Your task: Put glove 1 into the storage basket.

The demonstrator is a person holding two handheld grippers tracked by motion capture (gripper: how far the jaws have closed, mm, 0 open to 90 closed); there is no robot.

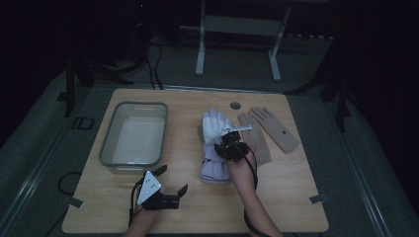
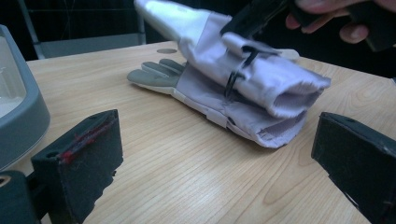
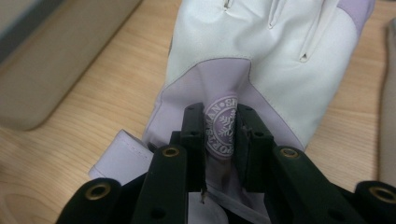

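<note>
Fingers of the right gripper [image 3: 222, 140] are pinched shut on a fold of the white-and-lilac glove [image 1: 216, 143], right at its round printed badge [image 3: 223, 126], and the left gripper view shows the upper layer of that glove raised off the one beneath. The left gripper [image 1: 174, 180] hovers low over the near left of the worktop [image 1: 276, 197] with its fingers [image 2: 88, 144] spread wide and nothing between them, pointed toward the glove's cuff but apart from it.

By size, the worktop comes first, pale wood with a round hole [image 1: 235, 105] near its far edge. Next is the grey plastic tub [image 1: 109, 148] at the left, which looks empty, though the dim light makes its floor hard to read. Then the white-and-lilac glove in the middle; from the left gripper view it seems to be a pair lying one on the other, with a grey-palmed one [image 2: 156, 77] underneath. Smallest are the two tan gloves [image 1: 269, 131] lying flat to the right, side by side and just touching or overlapping.

I judge the work barely begun: one glove is gripped and partly lifted, none sits in the tub, and the tan pair lies untouched. What remains is carrying the gripped glove across to the tub, then the rest.
</note>
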